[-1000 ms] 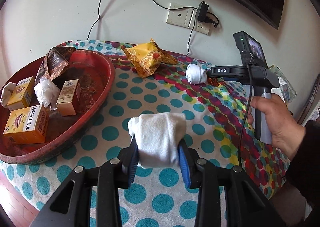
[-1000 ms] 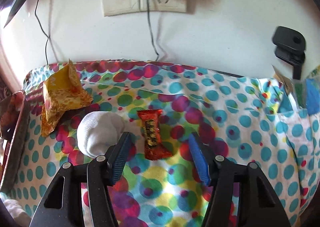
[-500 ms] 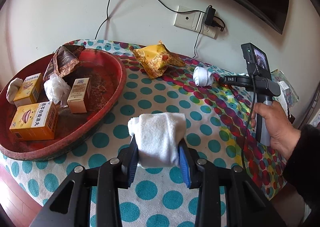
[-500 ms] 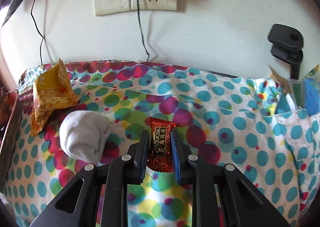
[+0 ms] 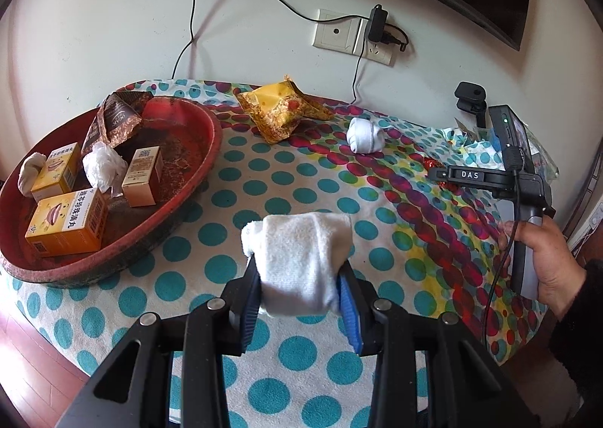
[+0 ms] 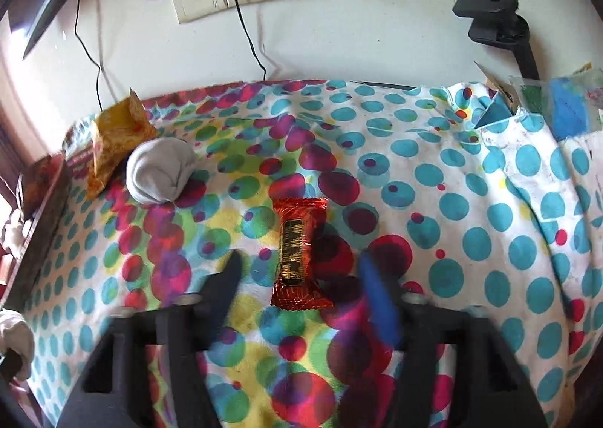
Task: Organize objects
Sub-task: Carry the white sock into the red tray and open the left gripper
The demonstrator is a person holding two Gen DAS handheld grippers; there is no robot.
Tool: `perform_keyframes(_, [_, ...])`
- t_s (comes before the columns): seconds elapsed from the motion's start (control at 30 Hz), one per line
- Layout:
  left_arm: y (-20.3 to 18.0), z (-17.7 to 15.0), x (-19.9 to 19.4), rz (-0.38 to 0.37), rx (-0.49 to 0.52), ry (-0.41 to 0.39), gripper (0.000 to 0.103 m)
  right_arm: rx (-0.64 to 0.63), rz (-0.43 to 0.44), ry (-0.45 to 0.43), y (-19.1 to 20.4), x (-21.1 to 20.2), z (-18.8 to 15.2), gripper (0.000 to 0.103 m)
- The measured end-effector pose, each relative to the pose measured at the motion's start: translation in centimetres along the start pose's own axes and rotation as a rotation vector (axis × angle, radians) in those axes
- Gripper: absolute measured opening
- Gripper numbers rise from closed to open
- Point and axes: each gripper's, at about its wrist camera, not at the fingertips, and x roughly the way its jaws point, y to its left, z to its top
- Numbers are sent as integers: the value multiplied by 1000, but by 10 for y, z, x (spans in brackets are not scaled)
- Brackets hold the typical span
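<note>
My left gripper (image 5: 299,299) is shut on a folded white towel (image 5: 297,258) and holds it above the polka-dot tablecloth, right of the red tray (image 5: 196,171). My right gripper (image 6: 301,273) is open, its fingers either side of a red candy wrapper (image 6: 296,250) that lies on the cloth; the gripper also shows in the left wrist view (image 5: 437,174). A rolled white sock (image 6: 160,176) lies left of the candy, also in the left wrist view (image 5: 365,135). A yellow snack bag (image 5: 280,113) lies near the wall.
The red tray holds orange boxes (image 5: 66,228), a small box (image 5: 143,177), crumpled plastic (image 5: 103,166) and a brown packet (image 5: 117,118). A wall socket with a charger (image 5: 377,30) and cables sits behind. Bags and a black clamp mount (image 6: 493,20) stand at the right.
My right gripper closed on the candy half a second ago and now stands open, with the candy lying on the cloth. The left gripper has drawn back and up with the towel.
</note>
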Motion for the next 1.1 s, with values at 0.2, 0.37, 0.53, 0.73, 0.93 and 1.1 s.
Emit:
perform_keyframes(0.2, [1, -5, -3, 9, 5, 11, 38, 6, -39, 21, 6, 11, 10, 67])
perform_keyframes(0.37, [9, -1, -11, 25, -4, -17, 38, -25, -96, -7, 14, 15, 16, 23])
perform_keyframes(0.53, [28, 5, -15, 67, -39, -43, 38, -23, -91, -14, 15, 15, 15, 18])
perform_keyframes(0.73, [64, 20, -22, 169, -74, -82, 38, -43, -119, -15, 17, 15, 16, 18])
perform_keyframes(0.93, [119, 39, -39, 306, -114, -117, 39, -2, -109, -18, 13, 14, 17, 18])
perform_keyframes(1.1, [158, 57, -40, 389, -126, -115, 38, 20, -109, -26, 10, 12, 17, 18])
